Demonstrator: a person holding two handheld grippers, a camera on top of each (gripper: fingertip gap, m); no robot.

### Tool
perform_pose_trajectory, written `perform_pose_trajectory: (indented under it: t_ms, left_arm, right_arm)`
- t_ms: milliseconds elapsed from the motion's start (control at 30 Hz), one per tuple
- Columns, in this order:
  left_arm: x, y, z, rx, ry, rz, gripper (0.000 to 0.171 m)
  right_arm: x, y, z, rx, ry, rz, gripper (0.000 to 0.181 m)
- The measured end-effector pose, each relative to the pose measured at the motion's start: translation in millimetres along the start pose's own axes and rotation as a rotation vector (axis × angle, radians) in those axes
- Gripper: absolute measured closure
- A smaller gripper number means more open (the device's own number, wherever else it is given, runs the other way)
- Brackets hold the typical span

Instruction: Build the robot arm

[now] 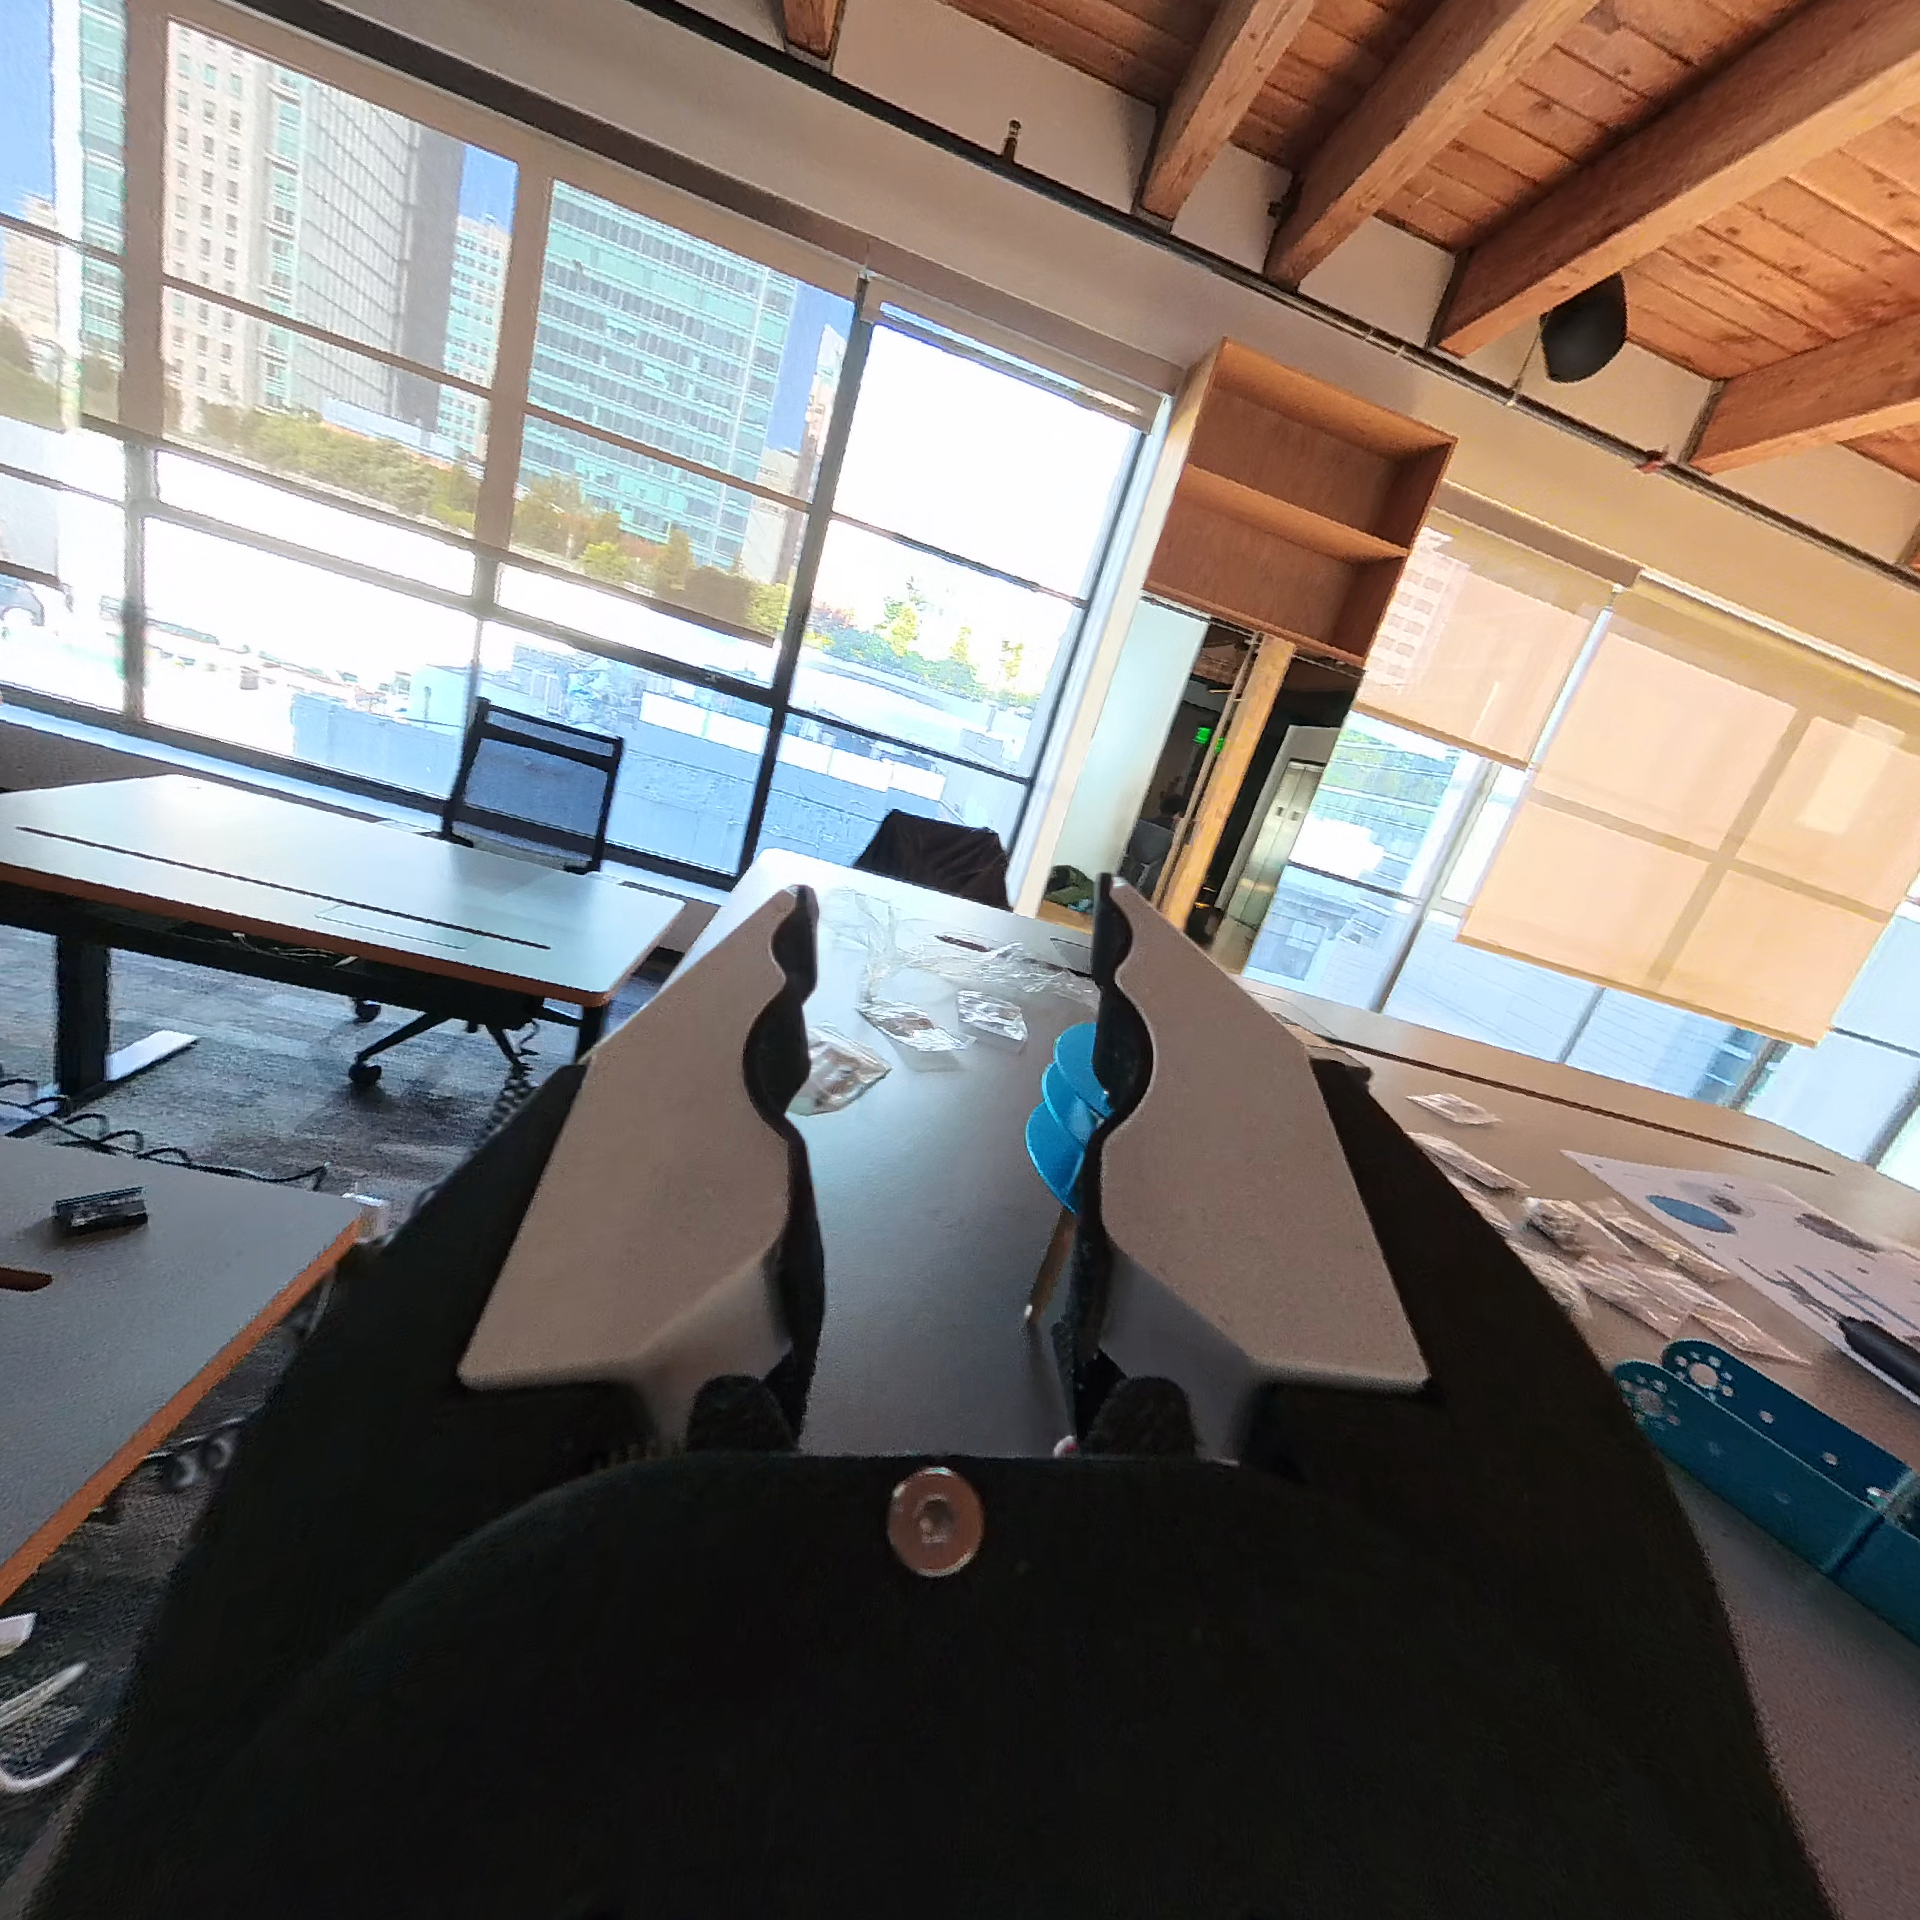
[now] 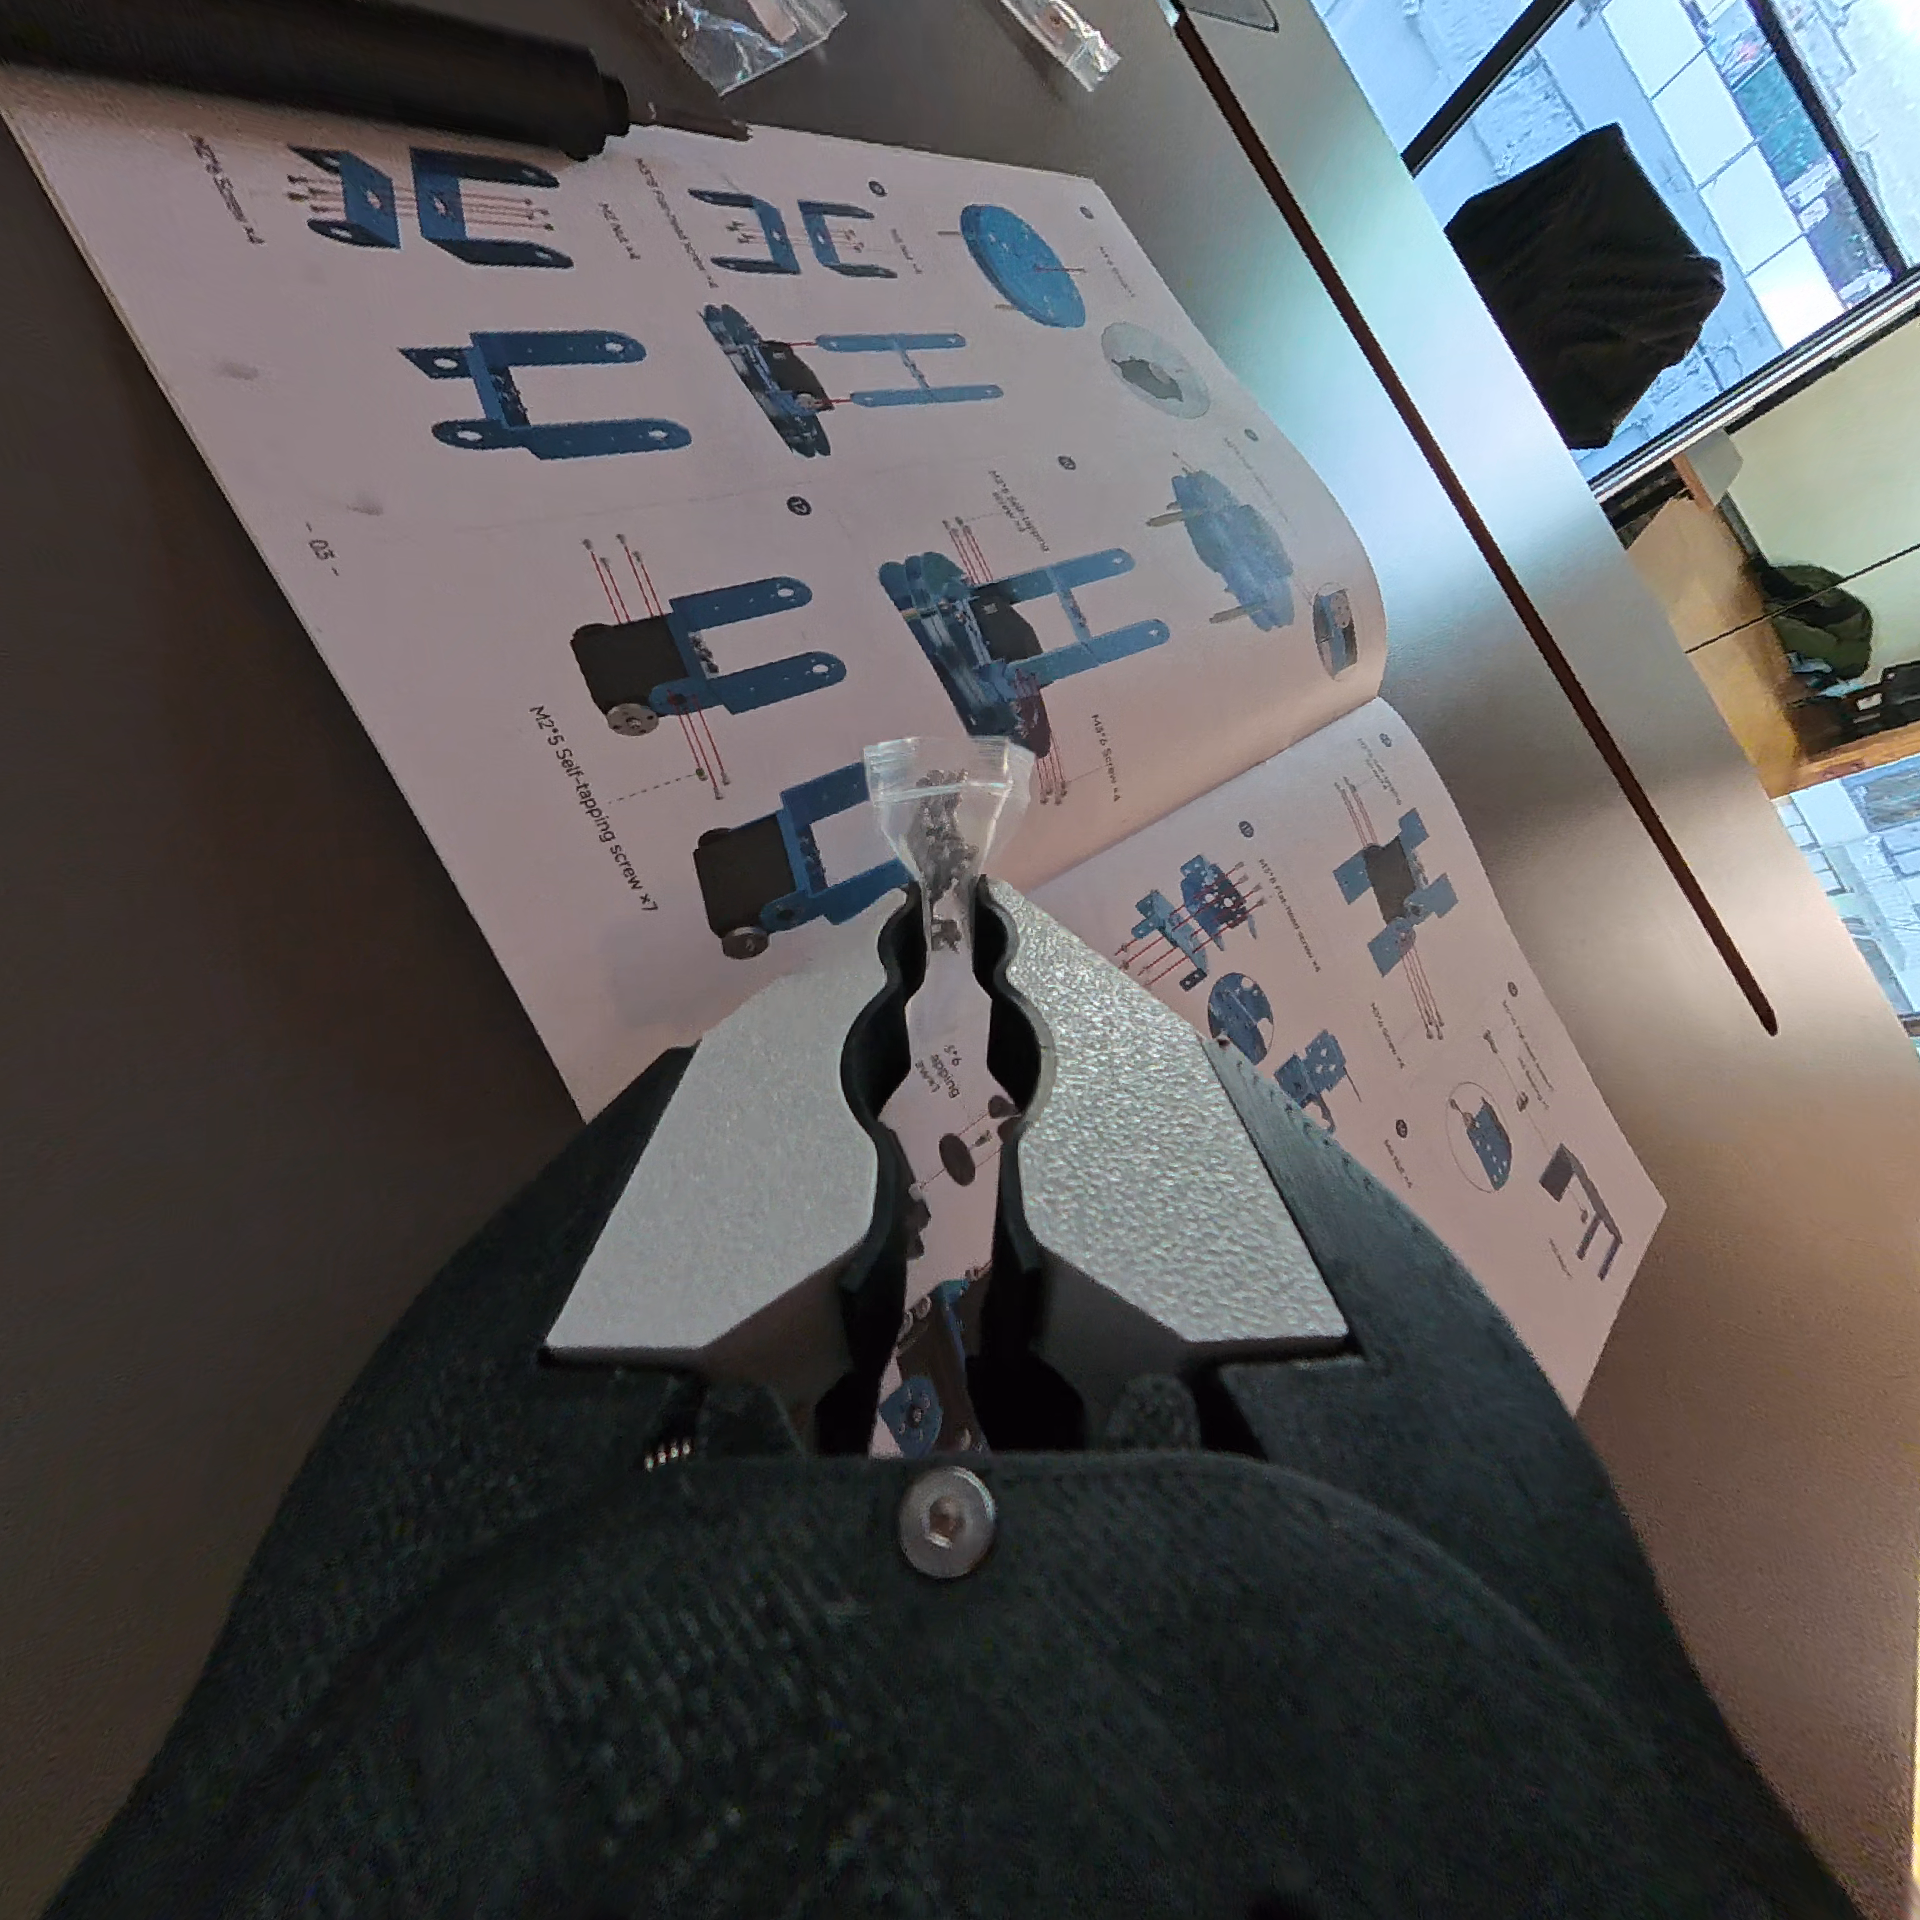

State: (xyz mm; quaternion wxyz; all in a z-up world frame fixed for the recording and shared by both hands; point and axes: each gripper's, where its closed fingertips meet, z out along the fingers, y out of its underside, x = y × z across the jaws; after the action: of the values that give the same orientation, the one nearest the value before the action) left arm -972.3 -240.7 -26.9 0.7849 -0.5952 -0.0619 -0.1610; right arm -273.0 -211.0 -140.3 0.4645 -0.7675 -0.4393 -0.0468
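Observation:
My left gripper [image 1: 951,904] is open and holds nothing, raised over a dark table [image 1: 914,1247]. A blue part of stacked round plates [image 1: 1070,1112] shows just inside its right finger, partly hidden; I cannot tell if they touch. My right gripper [image 2: 951,904] is shut on a small clear plastic bag of screws [image 2: 935,800], which sticks out past the fingertips. It hangs above an open instruction booklet [image 2: 727,468] with blue part drawings, lying on the table. The booklet also shows in the left wrist view [image 1: 1766,1236].
Several small clear bags [image 1: 914,1018] lie on the table beyond the left gripper. A blue perforated metal bracket [image 1: 1766,1455] lies at right. A black tool handle [image 2: 312,62] and more bags [image 2: 748,31] lie past the booklet. Other desks [image 1: 312,883] and an office chair [image 1: 530,800] stand left. The gap from one gripper's tips to the other's is roughly 70 cm.

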Motion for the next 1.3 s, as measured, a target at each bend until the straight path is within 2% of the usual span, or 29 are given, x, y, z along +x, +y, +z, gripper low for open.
perform_pose_trajectory:
  t_ms: [100, 200, 333, 467, 600, 667, 733, 833, 900, 1067, 1300]
  left_arm:
    - [0.3, -9.1, -3.6, 0.034, -0.034, 0.042, 0.116]
    - [18.9, -20.6, -5.9, 0.07, -0.011, 0.039, 0.115]
    - [72.6, -28.9, 1.1, 0.002, 0.079, 0.09, 0.115]
    - [153.2, -30.6, 11.8, -0.096, 0.231, 0.12, 0.114]
    - [244.1, 3.5, 21.1, -0.28, 0.444, 0.085, 0.114]
    - [292.9, 30.7, 20.9, -0.385, 0.595, 0.02, 0.114]
    - [336.8, 52.8, 18.8, -0.435, 0.734, -0.084, 0.116]
    - [379.1, 99.8, 11.2, -0.583, 0.862, -0.163, 0.116]
    - [389.8, 127.3, 5.9, -0.671, 0.878, -0.153, 0.116]
    - [393.2, 154.0, -7.3, -0.7, 0.877, -0.156, 0.118]
    - [374.3, 151.9, -15.8, -0.65, 0.845, -0.144, 0.121]
  right_arm:
    - [0.0, -7.7, -0.6, 0.044, -0.002, 0.034, 0.174]
    - [-1.2, -18.4, -2.6, 0.094, -0.001, 0.064, 0.174]
    - [-4.3, -29.3, -5.6, 0.138, -0.002, 0.111, 0.174]
    - [-13.7, -42.3, -10.6, 0.185, -0.019, 0.161, 0.174]
    - [-30.6, -62.2, -13.4, 0.24, -0.044, 0.203, 0.173]
    - [-39.6, -75.0, -13.9, 0.265, -0.046, 0.216, 0.173]
    - [-52.4, -88.9, -13.8, 0.295, -0.066, 0.225, 0.173]
    - [-75.4, -109.7, -12.6, 0.333, -0.107, 0.23, 0.173]
    - [-89.9, -120.7, -11.7, 0.351, -0.113, 0.2, 0.173]
    - [-109.1, -132.7, -7.7, 0.354, -0.072, 0.111, 0.173]
    - [-112.8, -130.5, -2.7, 0.335, -0.064, 0.095, 0.173]
